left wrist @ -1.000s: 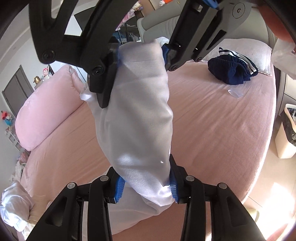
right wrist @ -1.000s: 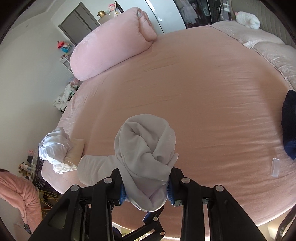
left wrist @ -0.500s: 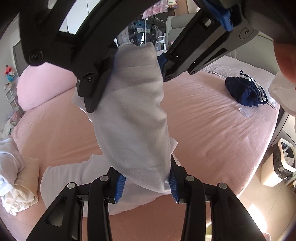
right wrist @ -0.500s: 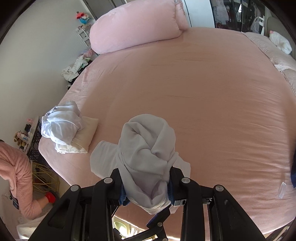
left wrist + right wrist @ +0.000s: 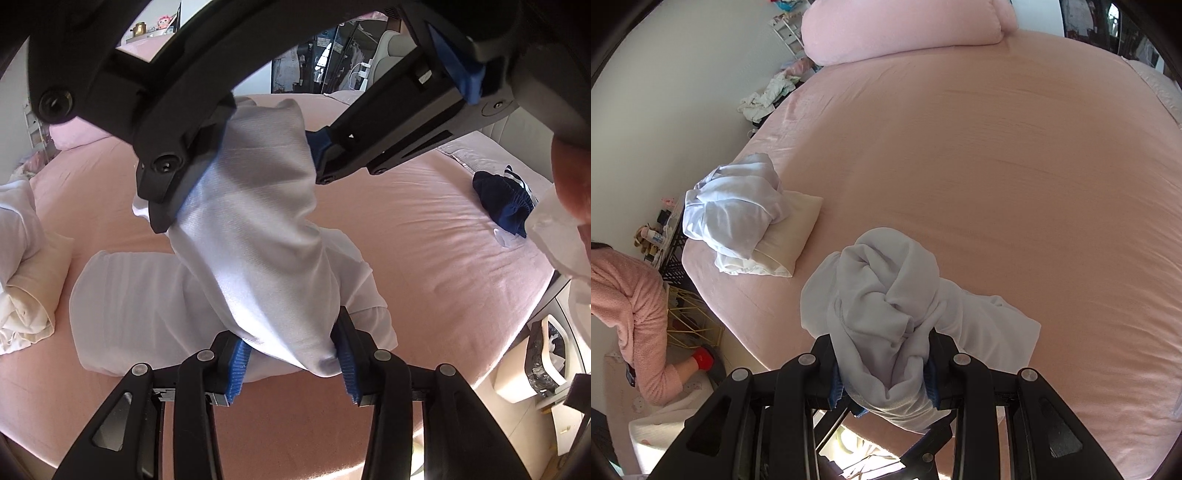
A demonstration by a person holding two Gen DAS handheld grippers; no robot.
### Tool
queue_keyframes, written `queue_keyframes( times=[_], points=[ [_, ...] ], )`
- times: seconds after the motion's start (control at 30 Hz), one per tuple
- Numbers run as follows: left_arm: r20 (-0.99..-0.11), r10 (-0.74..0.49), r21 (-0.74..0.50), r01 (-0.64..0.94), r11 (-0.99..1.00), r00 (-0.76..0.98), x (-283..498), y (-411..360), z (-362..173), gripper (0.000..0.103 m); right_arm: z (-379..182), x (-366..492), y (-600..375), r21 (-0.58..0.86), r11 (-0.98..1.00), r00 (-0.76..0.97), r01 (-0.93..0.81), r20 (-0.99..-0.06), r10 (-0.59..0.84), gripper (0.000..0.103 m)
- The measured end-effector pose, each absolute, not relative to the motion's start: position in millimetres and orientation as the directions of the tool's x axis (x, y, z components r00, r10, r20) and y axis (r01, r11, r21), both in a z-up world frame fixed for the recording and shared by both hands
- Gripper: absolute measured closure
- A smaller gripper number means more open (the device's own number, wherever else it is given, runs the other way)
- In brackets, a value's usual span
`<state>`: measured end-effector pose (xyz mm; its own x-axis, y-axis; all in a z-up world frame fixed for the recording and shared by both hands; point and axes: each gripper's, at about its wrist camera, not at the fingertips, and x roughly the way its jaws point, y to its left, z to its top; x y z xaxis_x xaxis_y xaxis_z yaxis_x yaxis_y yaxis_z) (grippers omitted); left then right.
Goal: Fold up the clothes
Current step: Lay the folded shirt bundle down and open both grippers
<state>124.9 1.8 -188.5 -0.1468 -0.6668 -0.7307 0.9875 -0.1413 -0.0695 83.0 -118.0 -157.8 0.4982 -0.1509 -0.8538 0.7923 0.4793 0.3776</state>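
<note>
While both grippers are clamping the white garment [image 5: 258, 229], it is trailing onto the bed [image 5: 997, 147].
Left gripper [image 5: 291, 363] jaws, just easing wider, and right gripper [image 5: 882, 384] jaws are pinching cloth; lowering evenly beside the pale pile [image 5: 738, 214] should be keeping the fold flat.

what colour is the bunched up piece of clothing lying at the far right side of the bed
Dark navy blue garment with white stripes at one edge, lying on the pink bed; it shows best in the left wrist view.

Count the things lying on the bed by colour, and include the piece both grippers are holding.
White: 2, the white garment held by the left gripper and right gripper, and the crumpled white garment.
Cream: 1, the folded cream piece under that crumpled one.
Navy: 1, the navy garment.
Pink: 1, the pink bolster.
Total: 5
</note>
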Motion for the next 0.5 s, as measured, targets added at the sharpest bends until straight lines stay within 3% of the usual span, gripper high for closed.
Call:
queue_keyframes(
  times=[0.07,0.13,0.2,0.37,0.5],
  points=[
    [-0.74,-0.656,-0.078,0.988,-0.135,-0.148,129,1,-191,0.059,-162,84,-121,0.398,0.461,0.498,0.793,-0.86,-0.115,0.067],
    [-0.743,-0.652,-0.084,0.988,-0.132,-0.151,132,1,-191,0.057,-162,82,-123,0.435,0.424,0.511,0.794,-0.856,-0.079,0.061],
    [-0.753,-0.642,-0.078,0.988,-0.131,-0.145,133,0,-192,0.056,-157,78,-122,0.498,0.407,0.563,0.766,-0.825,-0.051,0.048],
    [-0.774,-0.608,-0.13,0.984,-0.121,-0.177,145,-2,-192,0.054,-140,56,-121,0.577,0.354,0.634,0.736,-0.771,-0.063,0.034],
    [-0.795,-0.561,-0.208,0.973,-0.103,-0.23,159,-7,-191,0.05,-138,29,-125,0.585,0.3,0.638,0.753,-0.761,-0.117,0.033]
  ],
)
